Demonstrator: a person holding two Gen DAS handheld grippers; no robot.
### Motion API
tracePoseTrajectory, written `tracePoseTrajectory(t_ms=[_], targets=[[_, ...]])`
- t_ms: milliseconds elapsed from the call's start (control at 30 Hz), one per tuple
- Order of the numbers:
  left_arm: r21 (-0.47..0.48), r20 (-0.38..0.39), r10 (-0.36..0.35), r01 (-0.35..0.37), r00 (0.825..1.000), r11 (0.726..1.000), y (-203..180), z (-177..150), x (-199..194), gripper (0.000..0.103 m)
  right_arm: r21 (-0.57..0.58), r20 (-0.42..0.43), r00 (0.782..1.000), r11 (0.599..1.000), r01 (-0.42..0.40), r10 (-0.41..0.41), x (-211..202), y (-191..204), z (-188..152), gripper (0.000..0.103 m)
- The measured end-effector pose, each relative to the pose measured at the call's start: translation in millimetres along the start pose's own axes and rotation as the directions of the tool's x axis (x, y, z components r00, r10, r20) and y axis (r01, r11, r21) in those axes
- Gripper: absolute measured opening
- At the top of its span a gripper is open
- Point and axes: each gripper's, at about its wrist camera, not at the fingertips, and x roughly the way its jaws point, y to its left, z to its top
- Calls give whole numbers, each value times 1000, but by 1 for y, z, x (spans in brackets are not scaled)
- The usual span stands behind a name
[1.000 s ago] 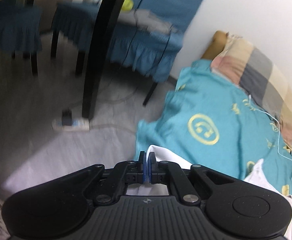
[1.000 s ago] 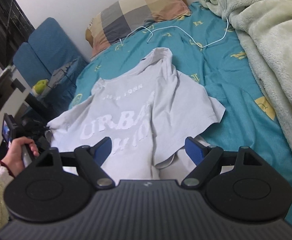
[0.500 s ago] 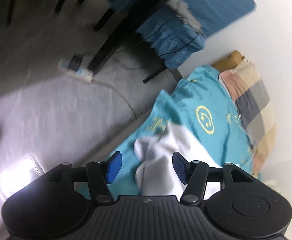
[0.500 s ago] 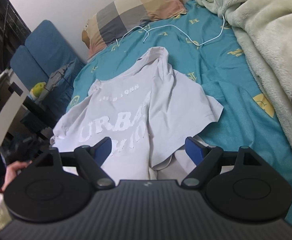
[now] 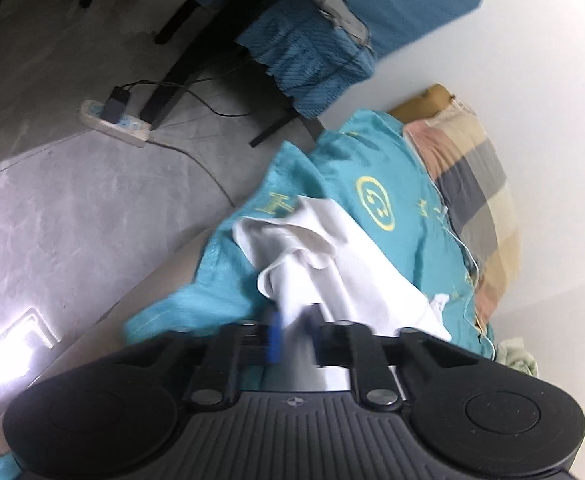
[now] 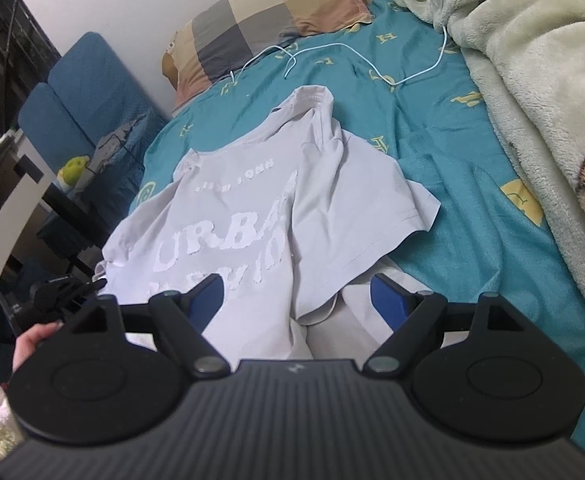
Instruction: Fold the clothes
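Left wrist view: left gripper blurred, jaws clamped on the edge of the white shirt at the bed's side. Shirt lies on the teal sheet, a pillow beyond it by the wall. Right wrist view: right gripper hovers over the shirt's lower part, jaws wide apart, nothing pinched. A hand grips the left tool at lower left. White cable lies near the pillow.

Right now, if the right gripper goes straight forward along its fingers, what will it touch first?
Most likely the white T-shirt lying on the teal bedsheet. The open right gripper points down at its lower part, though depth is unclear.
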Motion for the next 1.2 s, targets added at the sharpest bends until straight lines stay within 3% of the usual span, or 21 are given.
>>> tracePoseTrajectory(t_ms=[233,433,600,667,833,1067,1200], targets=[[77,111,-18,9,994,997,-35,11,-26,3,-6,-9,1000,1000,15,-15,4,1,-1,82],[201,161,104,-136,981,970,-48,8,-30,2,-4,-6,1000,1000,14,-14,4,-1,0,82],[304,67,169,-181,983,935,-48,-1,-39,9,1,0,1000,1000,1,-1,2,1,2,82],[312,26,170,-169,985,935,-51,-7,-57,29,-5,5,1000,1000,-1,1,0,2,3,82],[267,-134,127,-87,983,960,-50,-44,-108,54,-4,13,1000,1000,-16,16,-10,2,3,82],[176,-312,92,-38,946,984,-45,-119,-131,60,15,28,999,999,-43,43,-34,-2,-3,82],[198,-377,89,-14,922,980,-49,-150,-126,58,36,21,999,999,-39,38,-42,-8,-7,82]])
